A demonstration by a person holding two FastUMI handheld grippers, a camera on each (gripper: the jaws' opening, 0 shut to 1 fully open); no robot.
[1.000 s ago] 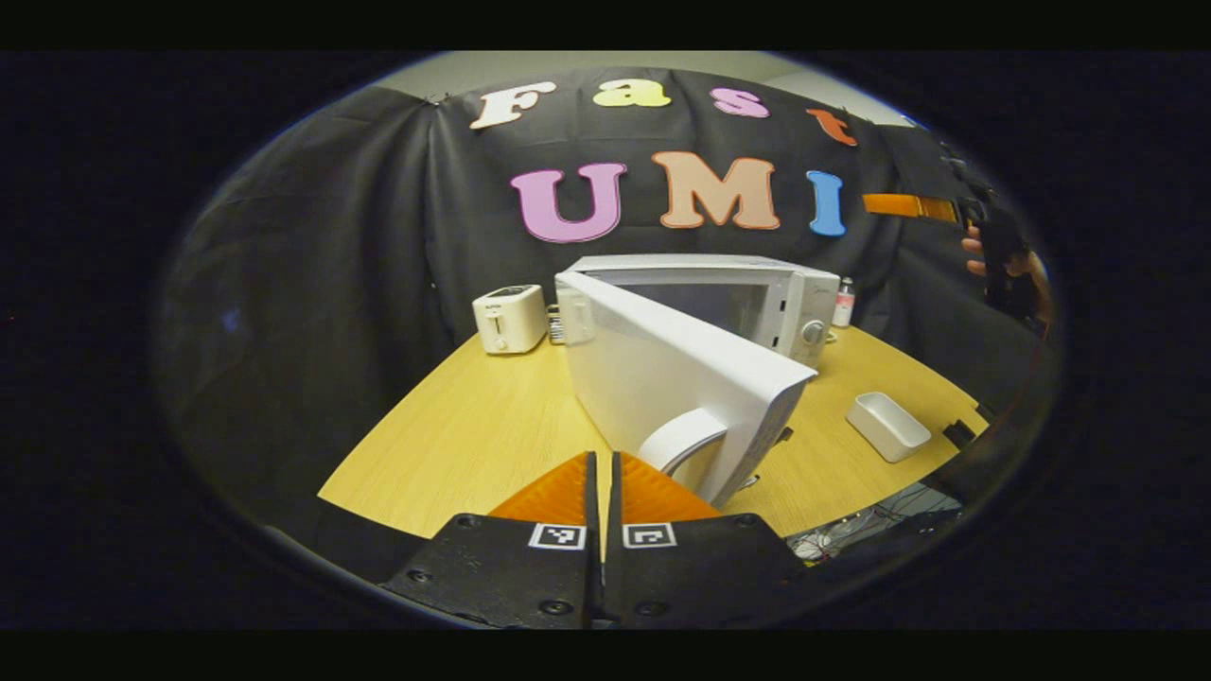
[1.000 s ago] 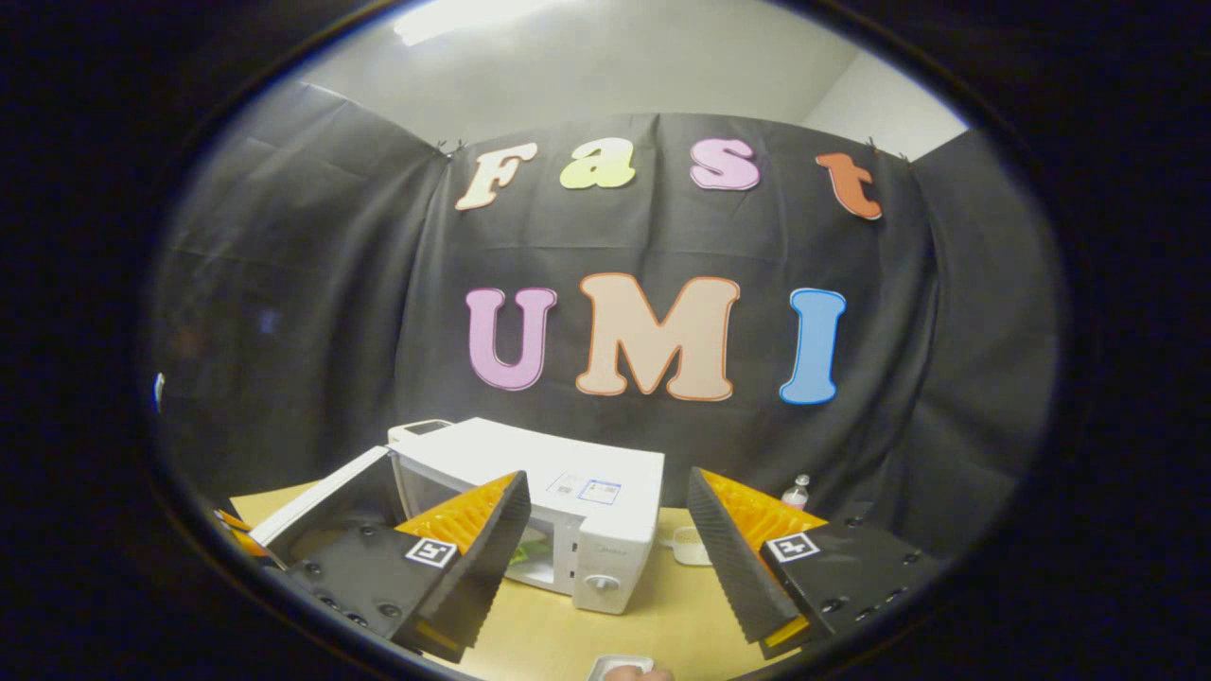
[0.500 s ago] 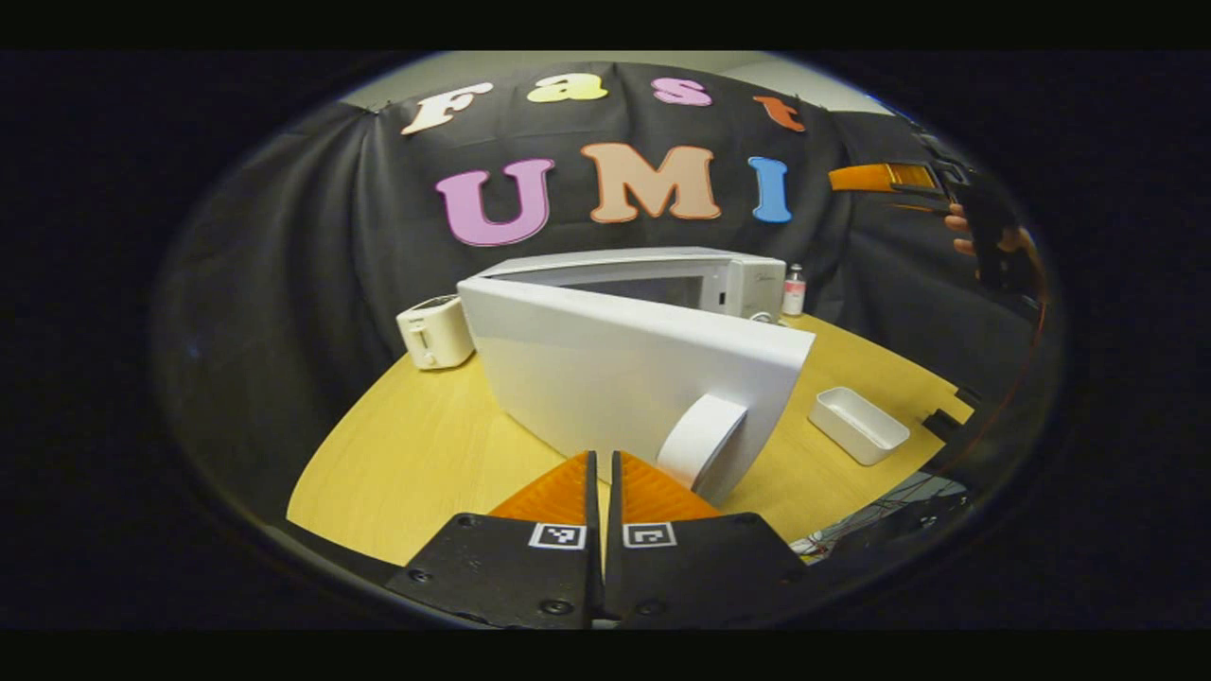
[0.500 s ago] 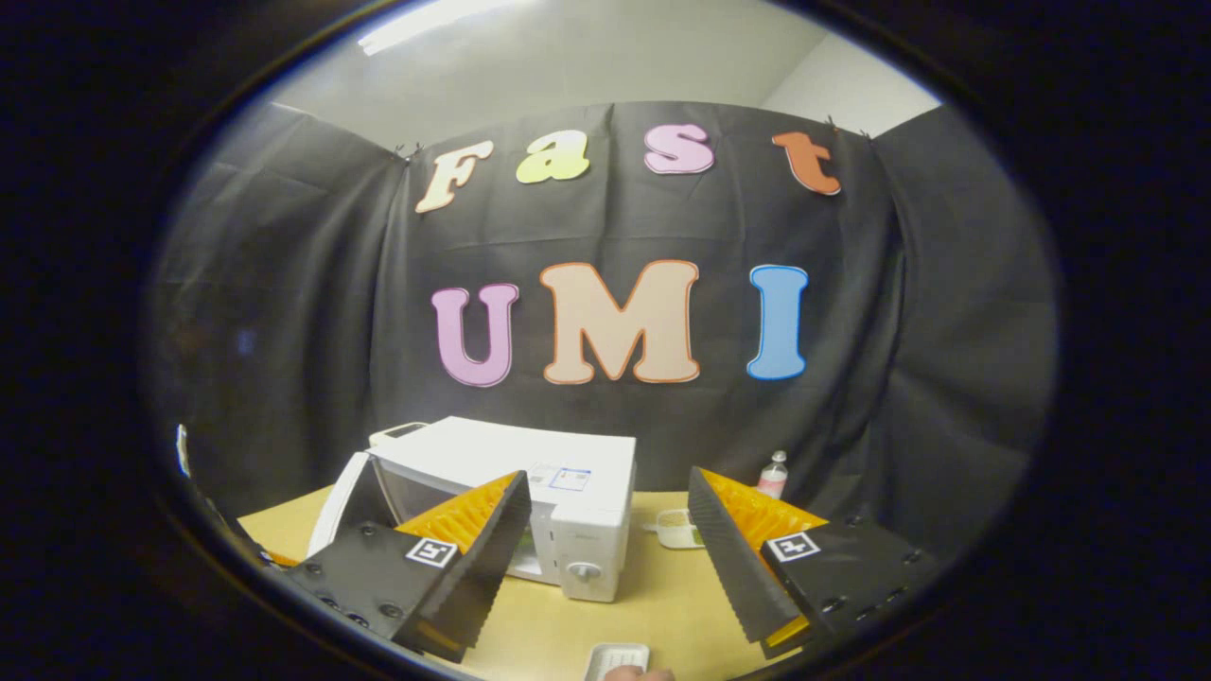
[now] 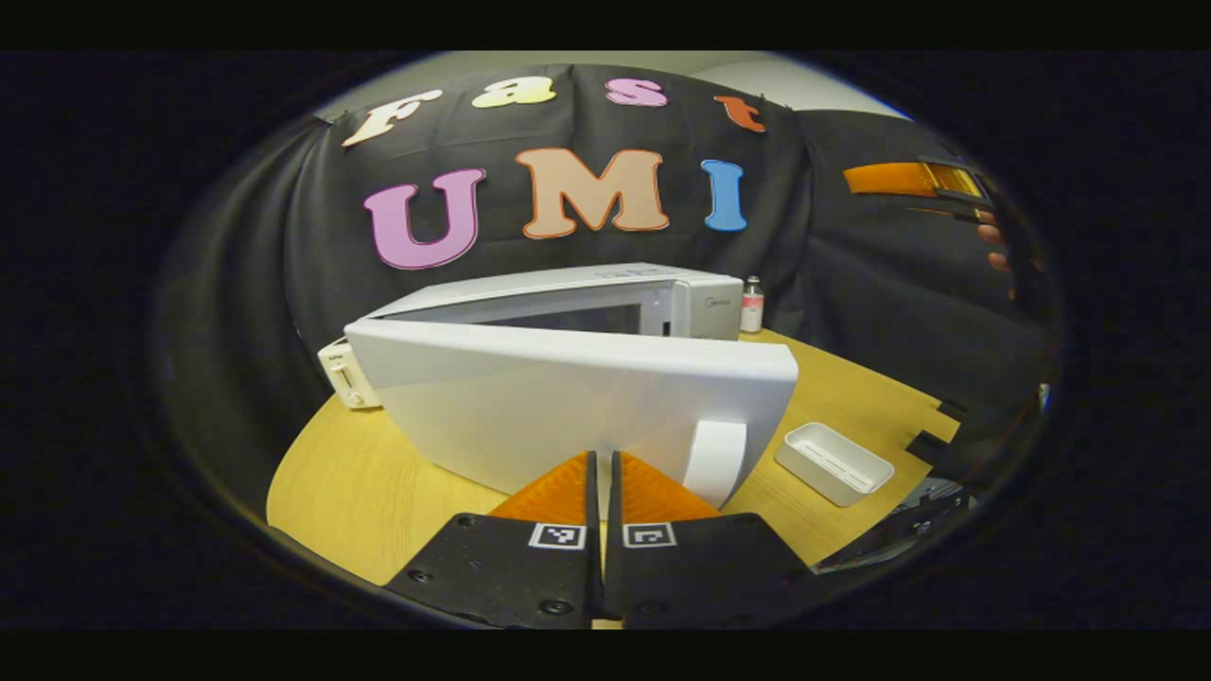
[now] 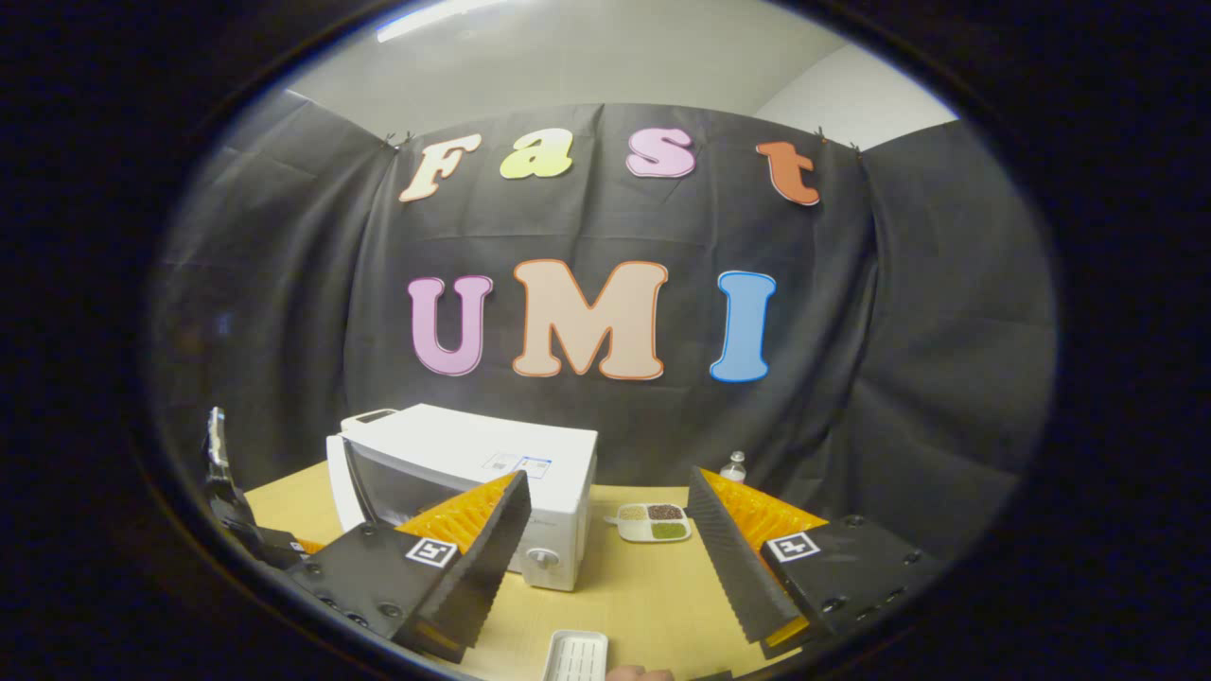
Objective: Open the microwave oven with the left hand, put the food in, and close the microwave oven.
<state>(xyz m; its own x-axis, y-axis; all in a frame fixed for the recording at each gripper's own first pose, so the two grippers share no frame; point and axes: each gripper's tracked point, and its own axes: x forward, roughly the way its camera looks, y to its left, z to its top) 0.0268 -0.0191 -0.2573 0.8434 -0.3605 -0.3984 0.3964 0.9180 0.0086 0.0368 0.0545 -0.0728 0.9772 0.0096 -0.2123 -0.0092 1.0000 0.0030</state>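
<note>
The white microwave (image 5: pixel 568 288) stands at the back of the wooden table (image 5: pixel 378 473). Its door (image 5: pixel 568 397) stands a little ajar, with the outer face and pale handle (image 5: pixel 714 459) turned toward me. My left gripper (image 5: pixel 602 465) is shut with nothing between its fingers, its tips right at the door's outer face. In the right gripper view the microwave (image 6: pixel 473 454) looks almost closed, and its inside is hidden. A small sectioned dish of food (image 6: pixel 653 522) sits on the table to its right. My right gripper (image 6: pixel 605 501) hangs open and empty above the table, and it is seen high on the right (image 5: pixel 908 178).
A white toaster (image 5: pixel 345 374) stands left of the microwave and a small bottle (image 5: pixel 752 305) to its right. An empty white tray (image 5: pixel 833 462) lies near the front right edge, also seen as the tray (image 6: pixel 575 654). A hand (image 5: pixel 993 236) holds the right gripper.
The microwave door has swung from wide open to nearly closed, with my shut left gripper following behind it. The right gripper stayed open and drifted slightly.
</note>
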